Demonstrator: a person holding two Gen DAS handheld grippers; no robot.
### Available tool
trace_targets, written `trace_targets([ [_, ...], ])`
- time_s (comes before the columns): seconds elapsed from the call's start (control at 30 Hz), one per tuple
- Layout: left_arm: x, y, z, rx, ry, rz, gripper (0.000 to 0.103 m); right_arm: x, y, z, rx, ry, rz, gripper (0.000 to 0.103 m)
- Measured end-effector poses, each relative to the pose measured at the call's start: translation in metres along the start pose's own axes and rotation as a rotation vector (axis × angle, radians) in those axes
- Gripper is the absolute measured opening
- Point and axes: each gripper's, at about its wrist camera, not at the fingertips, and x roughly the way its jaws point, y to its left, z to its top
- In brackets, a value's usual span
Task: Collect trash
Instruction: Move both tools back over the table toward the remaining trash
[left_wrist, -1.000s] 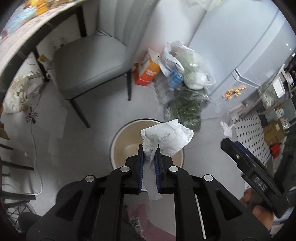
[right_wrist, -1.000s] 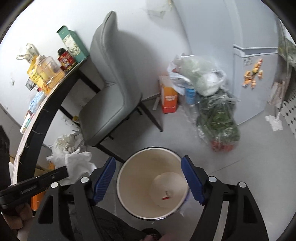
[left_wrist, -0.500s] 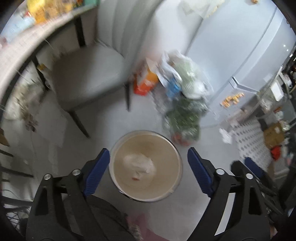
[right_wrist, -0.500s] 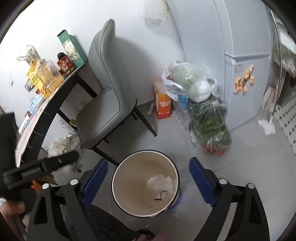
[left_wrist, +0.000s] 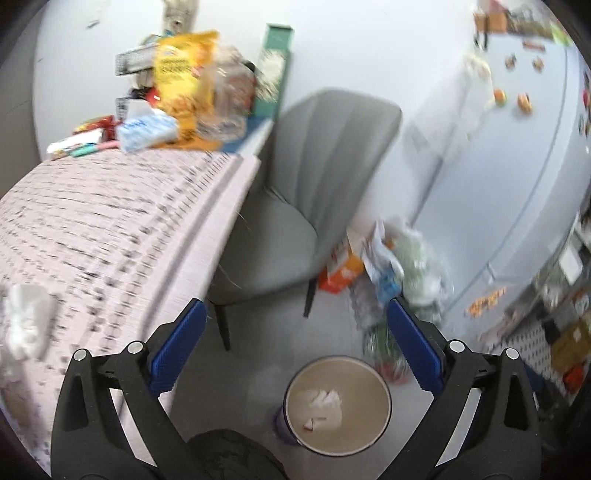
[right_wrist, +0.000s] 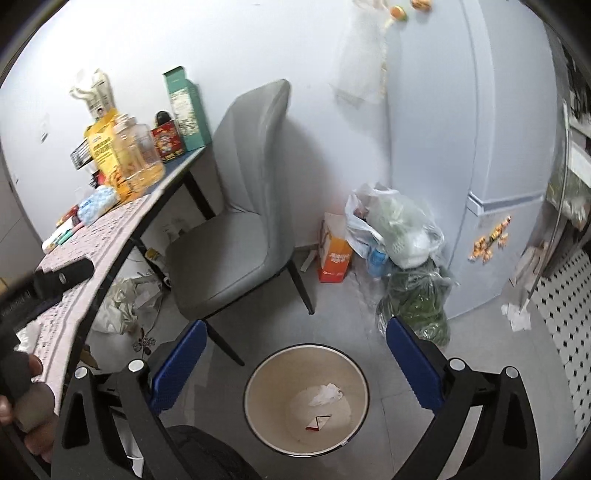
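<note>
Drop step looks done: crumpled tissue (right_wrist: 327, 393) lies in the bin (right_wrist: 258, 417) on the floor; left gripper (left_wrist: 295, 347) has just been opening, jaws wide, nothing between; right gripper (right_wrist: 295, 354) likewise, empty; next, probably the white wad (left_wrist: 24, 325) on the table (left_wrist: 110, 221); grey chair (right_wrist: 236, 236) crowds the bin.
</note>
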Motion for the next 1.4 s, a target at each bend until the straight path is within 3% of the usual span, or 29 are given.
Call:
trace_targets([
  [0.2,-0.048,0.036,0.012,-0.071,-0.118,0.059,0.097,-0.035,0.033,0.007,-0.045,-0.075,0.083,0.095],
  [0.3,-0.074,0.054,0.011,-0.091,-0.193,0.043,0.097,-0.048,0.056,0.013,-0.101,-0.087,0.086,0.095],
  [0.5,-0.116,0.081,0.008,-0.079,-0.257,0.013,0.097,-0.076,0.092,0.013,-0.156,-0.177,0.137,0.095],
  [0.67,-0.146,0.102,0.002,-0.084,-0.262,0.012,0.097,-0.096,0.122,0.007,-0.208,-0.24,0.182,0.095],
  [0.77,-0.164,0.118,-0.004,-0.099,-0.285,0.016,0.097,-0.104,0.138,0.002,-0.218,-0.219,0.273,0.095],
  [0.93,-0.191,0.139,-0.018,-0.08,-0.312,0.064,0.097,-0.114,0.17,-0.007,-0.314,-0.206,0.295,0.095],
  [1.4,-0.235,0.197,-0.064,-0.144,-0.294,0.153,0.097,-0.129,0.22,-0.034,-0.399,-0.153,0.447,0.095],
])
